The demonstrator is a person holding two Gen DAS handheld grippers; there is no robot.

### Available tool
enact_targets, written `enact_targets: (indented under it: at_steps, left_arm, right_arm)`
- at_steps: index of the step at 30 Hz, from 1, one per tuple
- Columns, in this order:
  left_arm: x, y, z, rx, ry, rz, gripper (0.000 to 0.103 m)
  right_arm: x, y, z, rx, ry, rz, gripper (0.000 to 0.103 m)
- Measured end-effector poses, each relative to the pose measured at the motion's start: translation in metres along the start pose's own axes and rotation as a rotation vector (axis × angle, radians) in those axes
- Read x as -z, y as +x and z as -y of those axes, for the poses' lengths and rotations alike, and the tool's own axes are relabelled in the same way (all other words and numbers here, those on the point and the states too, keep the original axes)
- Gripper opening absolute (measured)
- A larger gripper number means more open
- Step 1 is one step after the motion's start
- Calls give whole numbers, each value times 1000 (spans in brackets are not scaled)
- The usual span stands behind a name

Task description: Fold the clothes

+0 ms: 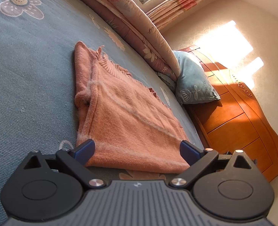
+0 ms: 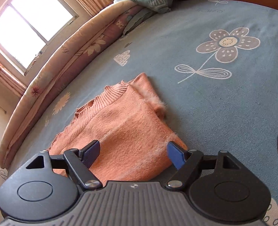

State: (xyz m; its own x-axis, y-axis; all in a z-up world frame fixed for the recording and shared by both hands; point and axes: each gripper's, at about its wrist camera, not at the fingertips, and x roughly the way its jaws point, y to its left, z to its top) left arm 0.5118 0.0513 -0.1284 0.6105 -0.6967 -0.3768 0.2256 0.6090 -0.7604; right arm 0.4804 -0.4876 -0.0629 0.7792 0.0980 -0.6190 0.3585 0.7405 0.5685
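Already the orange sweater (image 1: 123, 116) lies folded into a narrow stack on the blue flowered bed sheet (image 1: 29, 79), near the rolled quilt (image 1: 139, 28). Both the left tool (image 1: 137, 151) and the right tool (image 2: 133, 155) stand wide and hold nothing, poised over its near edge. A tidy next fold likely means pinching both near corners evenly, through every layer, and keeping the edges aligned.

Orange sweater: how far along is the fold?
Done: the orange sweater lies on the blue bedsheet as a compact folded bundle, ribbed collar on top. In hand: nothing; left gripper and right gripper are both open over its near edge. Left: possibly one final fold.
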Motion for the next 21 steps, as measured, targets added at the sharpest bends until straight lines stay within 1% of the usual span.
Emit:
enact_targets:
  at_steps: [2, 4, 8, 10, 12, 13, 16, 18, 21]
  left_arm:
    - [0, 0, 0, 0, -2, 0, 97]
    - [0, 0, 1, -1, 1, 0, 97]
    - [2, -1, 8, -25, 21, 1, 97]
    - [3, -3, 19, -67, 55, 4, 97]
    - [4, -5, 30, -117, 81, 13, 97]
    - [5, -7, 38, -156, 91, 25, 97]
    - [7, -15, 60, -218, 151, 24, 97]
    - [4, -21, 74, -261, 210, 2, 97]
    - [-7, -36, 94, -367, 328, 5, 97]
  right_arm:
    - [0, 6, -1, 15, 12, -35, 84]
    - [5, 6, -3, 72, 5, -55, 84]
    - [14, -21, -15, 40, -60, -48, 84]
    - [16, -38, -22, 22, -95, -44, 84]
    - [17, -60, -31, 9, -161, -51, 84]
    - [18, -71, -35, 10, -199, -46, 84]
    - [28, -103, -42, 11, -342, -20, 89]
    - [36, -120, -43, 14, -432, -4, 90]
    - [50, -127, -40, 16, -518, -6, 90]
